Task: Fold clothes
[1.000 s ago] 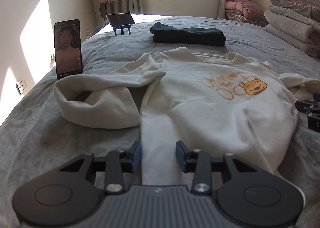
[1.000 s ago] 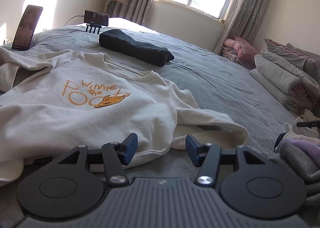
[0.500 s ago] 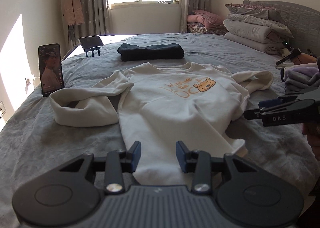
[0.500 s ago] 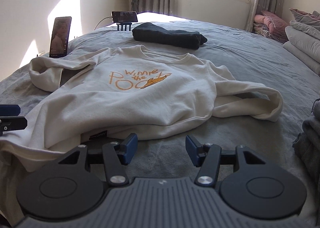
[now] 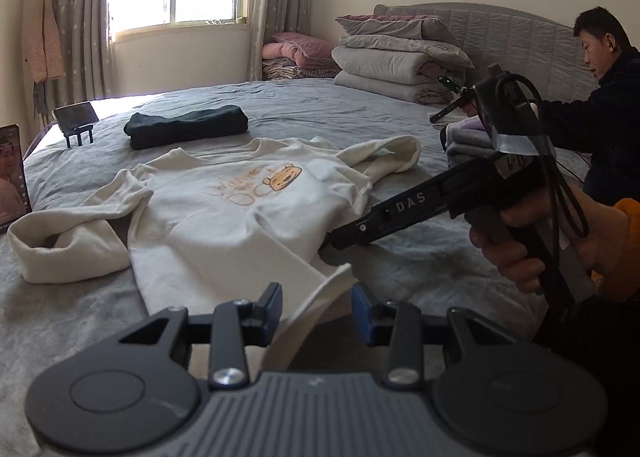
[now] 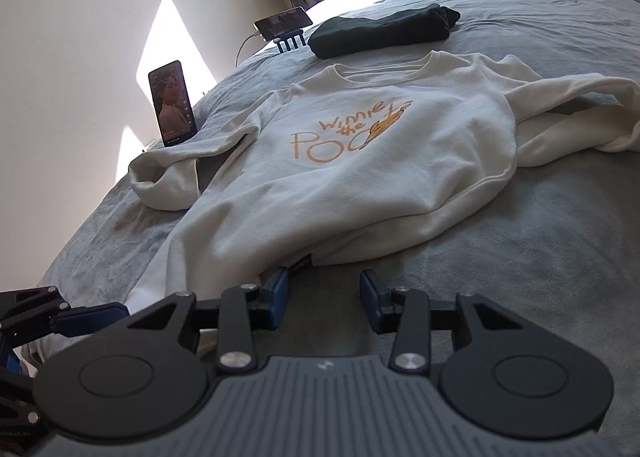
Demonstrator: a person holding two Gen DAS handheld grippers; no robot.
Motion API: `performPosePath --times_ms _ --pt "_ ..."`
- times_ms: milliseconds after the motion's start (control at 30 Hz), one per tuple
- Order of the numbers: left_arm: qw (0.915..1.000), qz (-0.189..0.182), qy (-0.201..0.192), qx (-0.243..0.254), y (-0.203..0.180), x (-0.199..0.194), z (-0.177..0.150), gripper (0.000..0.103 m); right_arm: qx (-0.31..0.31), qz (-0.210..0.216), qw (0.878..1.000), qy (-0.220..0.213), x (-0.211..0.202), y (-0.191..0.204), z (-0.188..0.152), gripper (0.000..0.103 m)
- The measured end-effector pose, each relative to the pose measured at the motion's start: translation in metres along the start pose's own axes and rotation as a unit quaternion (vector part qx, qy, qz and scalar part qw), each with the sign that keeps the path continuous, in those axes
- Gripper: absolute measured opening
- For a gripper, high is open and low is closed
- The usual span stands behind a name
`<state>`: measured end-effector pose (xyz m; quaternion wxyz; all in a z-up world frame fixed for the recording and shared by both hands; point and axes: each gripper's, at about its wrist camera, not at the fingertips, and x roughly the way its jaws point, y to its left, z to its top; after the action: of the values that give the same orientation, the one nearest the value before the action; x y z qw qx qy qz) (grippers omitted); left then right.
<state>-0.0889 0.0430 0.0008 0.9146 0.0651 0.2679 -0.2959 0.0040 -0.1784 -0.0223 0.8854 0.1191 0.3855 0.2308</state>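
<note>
A cream sweatshirt with an orange bear print lies face up on the grey bed, sleeves bunched at both sides; it also shows in the right wrist view. My left gripper is open at the hem's near corner, with a raised flap of hem between its jaws. My right gripper is open just short of the hem's right part, its left jaw touching the fabric by a small label. The right gripper also shows in the left wrist view, with its tip at the hem's right side.
A folded dark garment lies beyond the collar. Two phones stand at the bed's left edge. Stacked quilts and a folded clothes pile sit at the right. A second person with grippers sits beside the headboard.
Both grippers have dropped down and closed in on the sweatshirt's hem. A corner of the hem now stands between the left jaws. Both cameras swung round.
</note>
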Motion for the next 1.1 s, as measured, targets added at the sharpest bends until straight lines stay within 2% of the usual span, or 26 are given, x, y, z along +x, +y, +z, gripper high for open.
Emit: performPosePath --times_ms 167,267,333,433,533,600,733,900,1100 --pt "0.9998 0.015 0.013 0.008 0.000 0.005 -0.005 0.036 0.018 0.014 1.000 0.004 0.010 0.004 0.005 0.040" --pt "0.9994 0.025 0.024 0.003 0.003 0.008 -0.008 0.024 0.032 0.021 0.999 0.008 0.017 0.006 0.008 0.040" --pt "0.9993 0.028 0.026 0.002 0.004 0.009 -0.009 0.011 0.045 0.025 0.999 0.009 0.022 0.007 0.010 0.040" --pt "0.9992 0.033 0.020 -0.004 0.006 0.007 -0.009 0.007 0.061 0.029 0.998 0.010 0.028 0.007 0.012 0.040" --pt "0.9991 0.038 0.013 -0.013 0.010 0.004 -0.008 0.005 0.070 0.035 0.997 0.018 0.034 0.008 0.013 0.016" --pt "0.9990 0.039 0.009 -0.019 0.013 0.002 -0.007 0.005 0.072 0.039 0.996 0.019 0.033 0.009 0.015 0.009" --pt "0.9991 0.037 -0.003 -0.022 0.015 -0.006 -0.005 0.005 0.071 0.039 0.997 0.002 0.010 0.006 0.020 0.006" --pt "0.9992 0.026 -0.013 -0.026 0.021 -0.017 -0.003 0.005 0.063 0.019 0.998 -0.025 -0.031 -0.004 0.020 0.006" --pt "0.9997 0.005 0.012 -0.023 0.026 -0.019 -0.006 0.004 0.054 -0.013 0.997 -0.055 -0.093 -0.022 0.008 0.006"
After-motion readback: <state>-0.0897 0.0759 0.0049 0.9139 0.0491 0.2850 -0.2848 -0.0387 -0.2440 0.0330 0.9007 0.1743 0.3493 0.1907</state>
